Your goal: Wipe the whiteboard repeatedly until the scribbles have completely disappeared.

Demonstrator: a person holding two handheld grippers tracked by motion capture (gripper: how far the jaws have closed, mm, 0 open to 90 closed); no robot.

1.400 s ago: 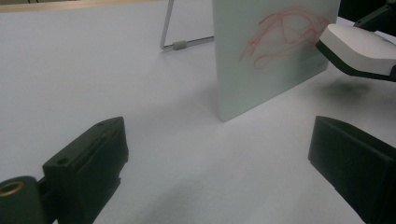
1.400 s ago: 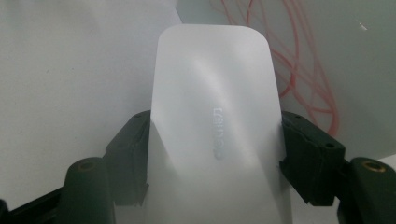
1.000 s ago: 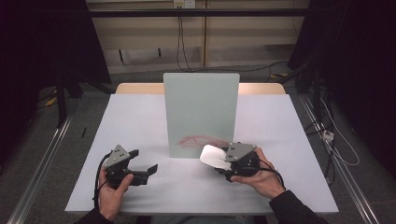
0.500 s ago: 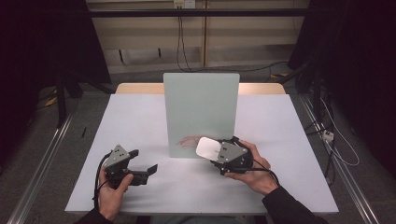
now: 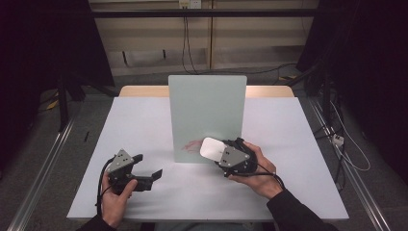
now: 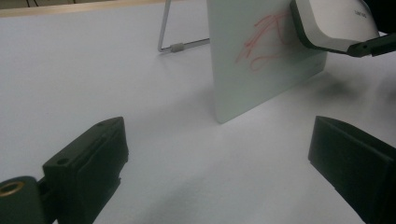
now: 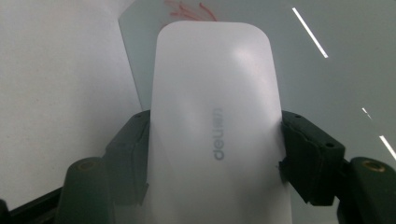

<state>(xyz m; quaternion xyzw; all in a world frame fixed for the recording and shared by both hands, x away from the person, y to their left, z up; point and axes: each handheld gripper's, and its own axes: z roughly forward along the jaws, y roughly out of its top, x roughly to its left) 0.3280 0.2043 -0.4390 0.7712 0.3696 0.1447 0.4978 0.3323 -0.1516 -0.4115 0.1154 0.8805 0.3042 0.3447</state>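
Note:
An upright pale green board (image 5: pixel 207 115) stands mid-table with red scribbles (image 5: pixel 192 145) near its bottom left. My right gripper (image 5: pixel 222 155) is shut on a white eraser (image 5: pixel 211 148), held against the board's lower face beside the scribbles. In the right gripper view the eraser (image 7: pixel 215 126) sits clamped between both jaws, with the red marks (image 7: pixel 189 10) just past its tip. My left gripper (image 5: pixel 150 169) rests open at the table's front left, nothing between its jaws. From the left gripper view, the board (image 6: pixel 261 60), scribbles (image 6: pixel 261 42) and eraser (image 6: pixel 334 25) appear ahead.
The board leans on a wire stand (image 6: pixel 170 35) behind it. The white table (image 5: pixel 144 125) spreads out on both sides of the board; its front edge (image 5: pixel 207 215) is near the hands. Floor rails and cables flank the table.
My right gripper has carried the eraser leftward and forward, from clear of the board onto its lower face near the scribbles. The left gripper has stayed still.

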